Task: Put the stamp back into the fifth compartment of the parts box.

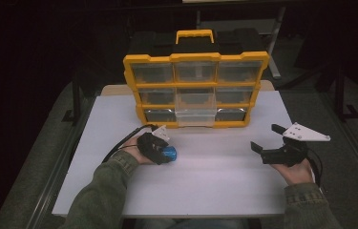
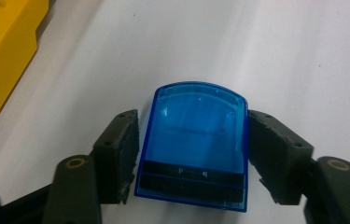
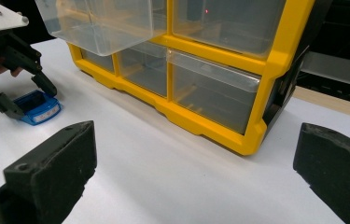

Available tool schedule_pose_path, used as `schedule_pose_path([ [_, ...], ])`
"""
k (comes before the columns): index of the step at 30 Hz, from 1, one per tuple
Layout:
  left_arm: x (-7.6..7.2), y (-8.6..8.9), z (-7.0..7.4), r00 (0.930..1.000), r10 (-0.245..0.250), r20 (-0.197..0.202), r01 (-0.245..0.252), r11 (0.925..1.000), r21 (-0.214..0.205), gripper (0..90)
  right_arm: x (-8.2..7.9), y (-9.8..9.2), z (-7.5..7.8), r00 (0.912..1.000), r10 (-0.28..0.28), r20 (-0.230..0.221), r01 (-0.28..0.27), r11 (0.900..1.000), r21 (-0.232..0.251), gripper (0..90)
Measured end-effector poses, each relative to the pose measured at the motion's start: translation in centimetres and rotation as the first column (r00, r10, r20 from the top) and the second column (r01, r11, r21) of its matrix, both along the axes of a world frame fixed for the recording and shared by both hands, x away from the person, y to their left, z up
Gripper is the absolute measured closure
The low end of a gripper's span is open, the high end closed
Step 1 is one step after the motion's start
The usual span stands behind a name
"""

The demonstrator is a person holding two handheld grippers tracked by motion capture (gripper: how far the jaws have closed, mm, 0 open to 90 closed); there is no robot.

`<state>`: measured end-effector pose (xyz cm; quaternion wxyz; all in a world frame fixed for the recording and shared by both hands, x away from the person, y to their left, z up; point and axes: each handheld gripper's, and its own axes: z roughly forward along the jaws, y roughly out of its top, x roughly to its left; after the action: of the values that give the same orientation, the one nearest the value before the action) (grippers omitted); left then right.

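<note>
A small translucent blue plastic box [image 2: 193, 140] lies on the white table [image 1: 215, 181], in front of the yellow drawer cabinet [image 1: 195, 88]. My left gripper [image 2: 192, 140] is down over the box [image 1: 170, 153], and its two black pads [image 2: 119, 154] press on the box's left and right sides. From the right gripper view, the left gripper [image 3: 27, 100] shows with the blue box [image 3: 38, 108] between its fingers. My right gripper [image 1: 266, 137] hovers over the table's right side, open wide with nothing between its pads [image 3: 53, 163].
The cabinet has several clear drawers. Its lower middle drawer [image 1: 194, 114] is pulled out toward me and looks empty. Its yellow carry handle [image 1: 194, 36] stands at the top. Bare table top lies between the two hands.
</note>
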<state>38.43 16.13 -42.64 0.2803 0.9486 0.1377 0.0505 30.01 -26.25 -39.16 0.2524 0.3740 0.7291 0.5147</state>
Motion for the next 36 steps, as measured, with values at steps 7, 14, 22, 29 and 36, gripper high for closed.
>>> schedule_pose_path([
  [7, -0.1, 0.0, 0.1, 0.9998, -0.018, 0.01, 0.018, 0.9998, 0.003, 41.5, 0.0, 0.0, -0.1, 1.0, -0.001, -0.005, 0.001, 1.0, -0.001, 0.0],
  [14, -0.3, 0.3, 1.0, 0.9993, -0.027, 0.024, 0.027, 0.9996, 0.005, 41.6, 0.0, -0.1, 0.0, 1.0, -0.002, -0.003, 0.002, 1.0, 0.001, 0.0],
  [22, -0.4, 1.2, 2.8, 0.9987, -0.024, 0.044, 0.024, 0.9996, 0.013, 41.6, 0.0, -0.1, 0.0, 1.0, -0.005, -0.005, 0.005, 1.0, 0.001, 0.0],
  [29, -0.8, 1.7, 4.6, 0.9984, -0.031, 0.046, 0.03, 0.9993, 0.024, 41.6, 0.0, -0.1, 0.0, 1.0, -0.005, -0.005, 0.005, 1.0, 0.001, 0.0],
  [36, -0.8, 2.6, 6.3, 0.9986, -0.019, 0.05, 0.018, 0.9995, 0.025, 41.7, 0.0, 0.0, -0.1, 1.0, -0.004, -0.005, 0.004, 1.0, -0.004, 0.0],
])
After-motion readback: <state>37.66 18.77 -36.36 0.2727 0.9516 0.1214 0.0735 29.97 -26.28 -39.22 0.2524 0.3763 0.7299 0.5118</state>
